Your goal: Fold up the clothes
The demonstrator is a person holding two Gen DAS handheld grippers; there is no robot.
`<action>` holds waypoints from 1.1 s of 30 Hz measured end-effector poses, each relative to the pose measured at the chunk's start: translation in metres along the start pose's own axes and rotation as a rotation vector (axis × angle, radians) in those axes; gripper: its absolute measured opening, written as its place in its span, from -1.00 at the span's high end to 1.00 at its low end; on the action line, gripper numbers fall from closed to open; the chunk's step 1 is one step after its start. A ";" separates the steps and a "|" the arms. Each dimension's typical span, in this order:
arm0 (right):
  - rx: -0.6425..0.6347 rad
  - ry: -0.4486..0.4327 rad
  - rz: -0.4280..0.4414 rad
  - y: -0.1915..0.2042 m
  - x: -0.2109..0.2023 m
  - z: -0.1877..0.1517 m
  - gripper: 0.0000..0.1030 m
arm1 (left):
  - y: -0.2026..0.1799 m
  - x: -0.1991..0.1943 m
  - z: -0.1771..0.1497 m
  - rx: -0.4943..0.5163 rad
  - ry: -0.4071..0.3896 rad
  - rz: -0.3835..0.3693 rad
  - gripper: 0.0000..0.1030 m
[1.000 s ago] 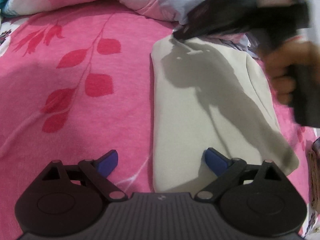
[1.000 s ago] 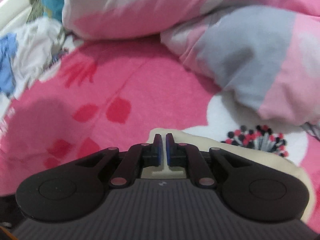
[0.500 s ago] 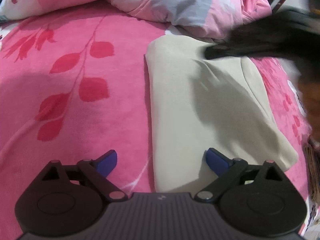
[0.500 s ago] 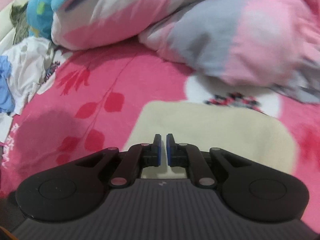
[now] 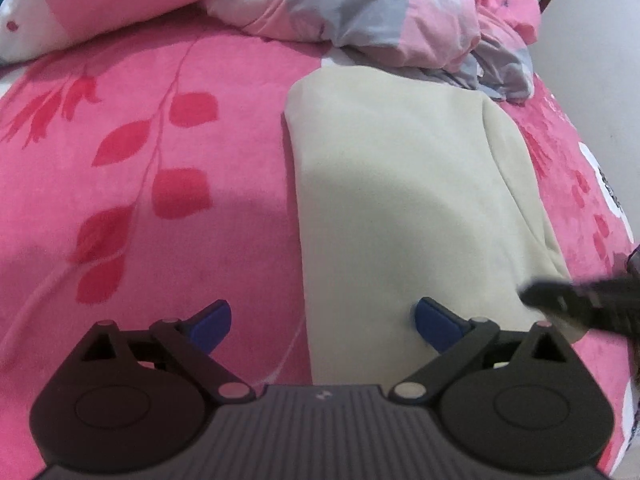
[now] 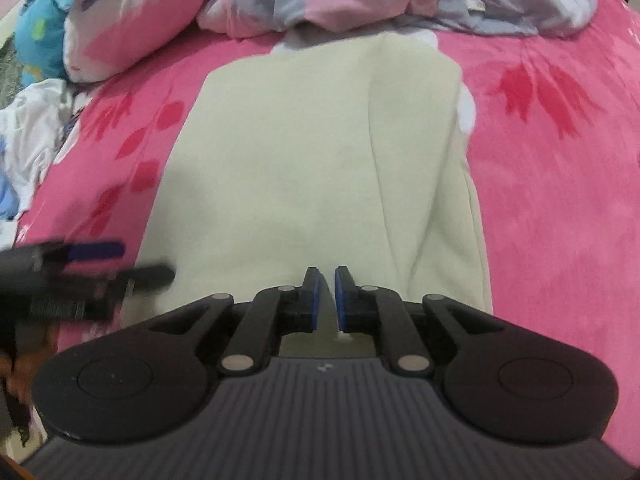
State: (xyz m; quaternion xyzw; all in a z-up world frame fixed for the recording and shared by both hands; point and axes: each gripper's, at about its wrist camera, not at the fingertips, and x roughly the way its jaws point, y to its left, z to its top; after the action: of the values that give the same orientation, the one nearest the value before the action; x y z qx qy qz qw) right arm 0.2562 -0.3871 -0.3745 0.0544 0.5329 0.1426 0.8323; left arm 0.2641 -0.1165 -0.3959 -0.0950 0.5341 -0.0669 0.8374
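A cream garment point(image 5: 400, 200) lies folded into a long strip on the pink bedspread point(image 5: 140, 200). My left gripper point(image 5: 324, 324) is open wide over the garment's near end, one blue pad on the cloth and the other over the bedspread. In the right wrist view the garment point(image 6: 300, 160) stretches away from my right gripper point(image 6: 327, 300), which hovers over its near edge. Its jaws are opening from a narrow gap with nothing between them. The right gripper point(image 5: 560, 300) appears blurred at the garment's near right corner, and the left gripper point(image 6: 120, 264) shows blurred at the left.
A rumpled pink and grey duvet point(image 5: 380, 12) lies against the garment's far end. A pink and white pillow point(image 6: 120, 20) sits at the far left. Loose white clothes point(image 6: 28, 140) and a blue item point(image 6: 36, 32) lie off the bedspread's left edge.
The right gripper swept from the garment's far end near the duvet back to its near right corner. The left gripper stayed put and open.
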 end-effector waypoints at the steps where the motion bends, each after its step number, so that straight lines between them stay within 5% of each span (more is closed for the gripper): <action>1: -0.010 -0.008 0.002 -0.003 -0.007 -0.010 0.84 | -0.001 0.001 0.001 -0.005 0.007 0.003 -0.94; 7: 0.103 0.062 0.037 -0.041 -0.032 -0.052 0.77 | -0.007 0.002 0.003 -0.023 0.019 0.030 -0.95; 16: 0.236 -0.013 0.014 -0.107 -0.060 -0.053 0.04 | 0.009 0.008 0.003 -0.198 0.076 -0.022 -0.97; 20: 0.353 -0.042 0.092 -0.129 -0.053 -0.048 -0.12 | 0.009 0.010 0.001 -0.230 0.072 -0.024 -0.99; 27: 0.692 -0.034 0.286 -0.162 -0.033 -0.056 -0.13 | 0.004 0.008 0.001 -0.231 0.068 -0.023 -0.99; 30: 0.665 0.023 0.326 -0.150 -0.025 -0.057 -0.12 | -0.002 0.003 0.005 -0.157 0.055 -0.009 -0.95; 31: 0.638 0.025 0.322 -0.143 -0.025 -0.056 -0.06 | -0.005 0.002 0.005 -0.124 0.047 0.001 -0.95; 33: 0.580 0.020 0.326 -0.130 -0.027 -0.054 0.64 | -0.010 0.000 0.006 -0.066 0.030 0.010 -0.92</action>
State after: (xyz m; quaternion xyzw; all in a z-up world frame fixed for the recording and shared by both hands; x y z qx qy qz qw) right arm 0.2199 -0.5221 -0.4051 0.3722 0.5437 0.1168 0.7432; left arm 0.2698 -0.1259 -0.3907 -0.1189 0.5490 -0.0467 0.8260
